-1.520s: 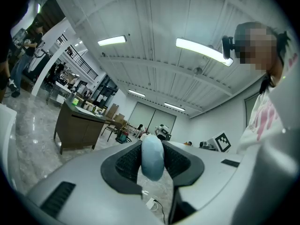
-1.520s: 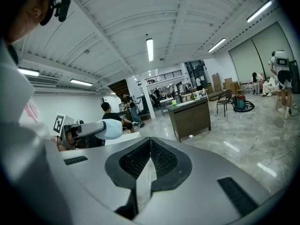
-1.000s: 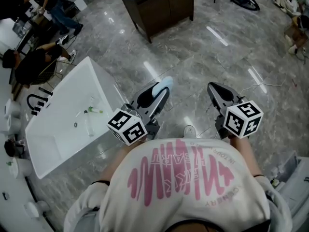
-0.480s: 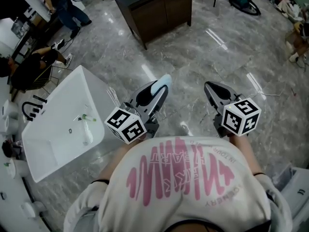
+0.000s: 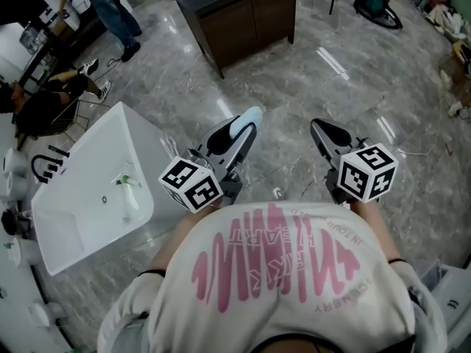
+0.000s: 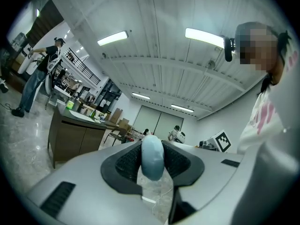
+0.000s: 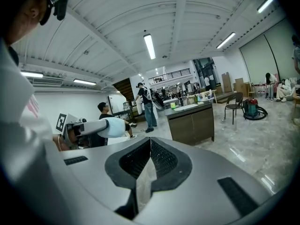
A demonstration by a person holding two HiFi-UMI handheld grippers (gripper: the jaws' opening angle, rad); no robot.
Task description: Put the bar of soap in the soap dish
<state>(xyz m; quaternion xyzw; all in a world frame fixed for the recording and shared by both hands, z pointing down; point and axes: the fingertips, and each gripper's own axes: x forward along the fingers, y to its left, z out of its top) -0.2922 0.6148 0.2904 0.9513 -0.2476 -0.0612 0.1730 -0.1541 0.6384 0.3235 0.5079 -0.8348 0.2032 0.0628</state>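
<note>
A pale blue bar of soap (image 5: 248, 120) sits upright between the jaws of my left gripper (image 5: 245, 129), which is shut on it and held level over the marble floor. In the left gripper view the soap (image 6: 152, 156) fills the gap between the black pads. My right gripper (image 5: 324, 132) hovers to the right at about the same height, shut with nothing in it; its pads (image 7: 157, 156) meet at the tip. The right gripper view shows the left gripper with the soap (image 7: 112, 127) at its left. I cannot make out a soap dish.
A white basin (image 5: 70, 215) with a black tap (image 5: 44, 164) stands at the left, a small green-tipped thing (image 5: 126, 183) lying in it. A dark wooden cabinet (image 5: 243, 13) is ahead. People (image 5: 44, 101) are at the far left.
The person carrying both grippers has moved across the floor, so the basin and cabinet have shifted in view. Both grippers keep their pose, and the soap stays in the left jaws.
</note>
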